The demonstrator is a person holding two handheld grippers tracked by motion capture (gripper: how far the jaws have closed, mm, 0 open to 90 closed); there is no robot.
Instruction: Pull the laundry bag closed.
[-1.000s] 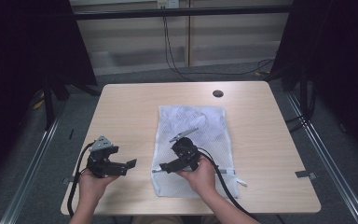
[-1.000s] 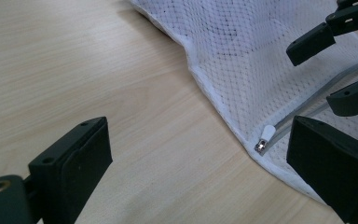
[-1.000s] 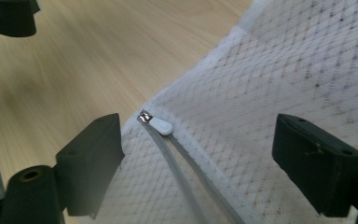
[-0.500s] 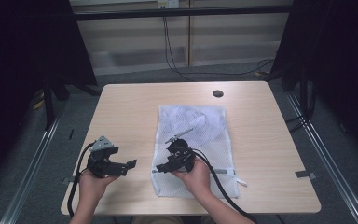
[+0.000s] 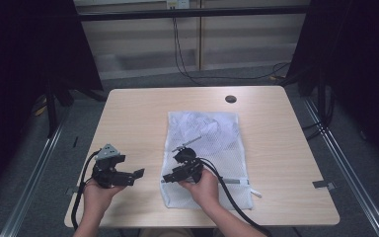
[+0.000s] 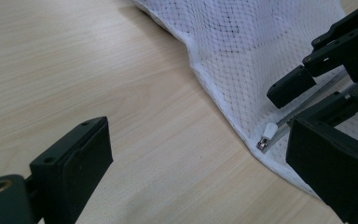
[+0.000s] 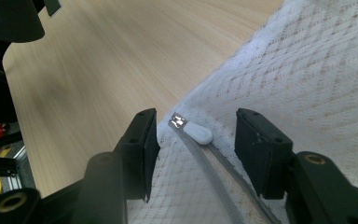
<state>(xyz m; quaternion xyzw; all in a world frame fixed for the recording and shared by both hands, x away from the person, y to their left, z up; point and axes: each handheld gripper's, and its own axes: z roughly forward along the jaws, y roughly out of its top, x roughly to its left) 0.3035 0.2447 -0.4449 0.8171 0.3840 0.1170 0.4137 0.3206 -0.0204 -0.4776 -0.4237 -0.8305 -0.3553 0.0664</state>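
We held our right claw (image 5: 170, 177) low over the near left corner of the white mesh laundry bag (image 5: 212, 143), which lay flat on the desk (image 5: 133, 113). Its jaws had just been closing, and the white zipper pull (image 7: 196, 132) sat between them, not pinched yet. Our left claw (image 5: 137, 174) rested wide open beside the bag, holding nothing.

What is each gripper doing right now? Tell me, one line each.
Left gripper: open, holding nothing, over the bare table.
Right gripper: open, jaws have just been closing around the zipper pull of the mesh bag, not yet pressing it.
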